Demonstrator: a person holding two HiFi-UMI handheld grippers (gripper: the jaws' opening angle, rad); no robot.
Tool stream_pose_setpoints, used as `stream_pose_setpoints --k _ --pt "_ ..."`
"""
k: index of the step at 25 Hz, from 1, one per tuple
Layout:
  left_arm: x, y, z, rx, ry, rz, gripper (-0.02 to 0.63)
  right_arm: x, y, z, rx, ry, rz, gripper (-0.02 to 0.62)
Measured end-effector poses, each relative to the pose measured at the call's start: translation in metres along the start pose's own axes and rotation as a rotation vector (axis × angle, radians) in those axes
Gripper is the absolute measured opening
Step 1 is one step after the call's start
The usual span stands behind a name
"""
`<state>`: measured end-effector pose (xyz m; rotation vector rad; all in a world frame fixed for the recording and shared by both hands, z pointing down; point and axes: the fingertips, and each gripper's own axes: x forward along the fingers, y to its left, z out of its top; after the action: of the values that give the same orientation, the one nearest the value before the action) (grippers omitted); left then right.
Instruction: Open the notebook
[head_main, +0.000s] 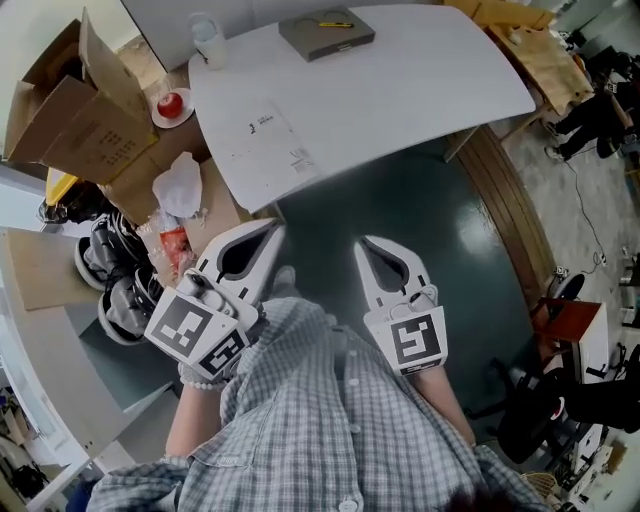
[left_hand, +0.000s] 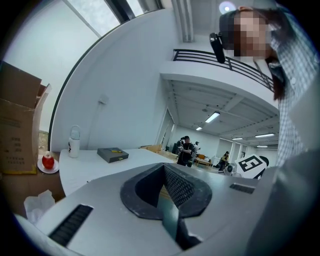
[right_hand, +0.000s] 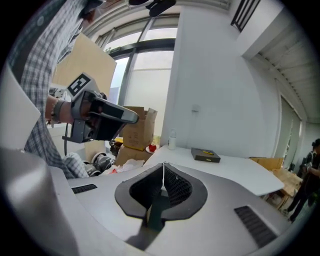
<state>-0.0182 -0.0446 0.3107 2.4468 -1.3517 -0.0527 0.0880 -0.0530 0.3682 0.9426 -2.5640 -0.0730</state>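
Observation:
A grey notebook (head_main: 326, 33) lies shut at the far side of the white table (head_main: 420, 90), with a yellow pen (head_main: 336, 21) on its cover. It also shows small in the left gripper view as the notebook (left_hand: 112, 154) and in the right gripper view as the notebook (right_hand: 205, 156). Both grippers hang over the dark floor in front of the table, well short of the notebook. My left gripper (head_main: 272, 228) is shut with nothing in it. My right gripper (head_main: 361, 243) is shut and empty too. The jaws meet tip to tip in both gripper views.
A printed sheet (head_main: 265, 140) lies near the table's front left edge. A white bottle (head_main: 207, 42) stands at the table's far left corner. Left of the table are cardboard boxes (head_main: 75, 110), a red apple on a plate (head_main: 171, 104) and a white bag (head_main: 180, 185). Wooden boards (head_main: 540, 50) lie right.

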Motion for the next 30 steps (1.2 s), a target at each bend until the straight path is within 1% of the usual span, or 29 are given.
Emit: stream_pose_setpoints --k 4,7,12,17,21,24,28,29,30 --pt "-0.005 0.031 0.008 0.0 0.0 0.039 0.006 0.032 0.018 0.006 -0.153 0.031 0.056 0.023" --pt "-0.008 0.054 0.012 0.008 -0.002 0.067 0.006 0.054 0.029 0.004 -0.237 0.058 0.098 0.023" --pt "-0.015 0.089 0.017 -0.016 -0.006 0.109 0.006 0.098 0.05 -0.005 -0.314 0.091 0.173 0.023" --pt "-0.021 0.119 0.015 -0.031 0.012 0.133 0.006 0.143 0.077 -0.023 -0.382 0.133 0.255 0.023" --pt "-0.023 0.141 0.014 -0.046 0.023 0.14 0.006 0.173 0.099 -0.04 -0.457 0.191 0.331 0.025" --pt "-0.023 0.155 0.013 -0.059 0.027 0.138 0.006 0.194 0.111 -0.058 -0.529 0.24 0.373 0.025" --pt "-0.023 0.172 0.01 -0.076 0.039 0.133 0.006 0.216 0.126 -0.076 -0.632 0.269 0.422 0.026" --pt "-0.023 0.176 0.009 -0.081 0.041 0.132 0.006 0.22 0.129 -0.081 -0.653 0.286 0.44 0.029" --pt "-0.023 0.179 0.008 -0.086 0.043 0.132 0.006 0.223 0.132 -0.087 -0.673 0.305 0.461 0.049"
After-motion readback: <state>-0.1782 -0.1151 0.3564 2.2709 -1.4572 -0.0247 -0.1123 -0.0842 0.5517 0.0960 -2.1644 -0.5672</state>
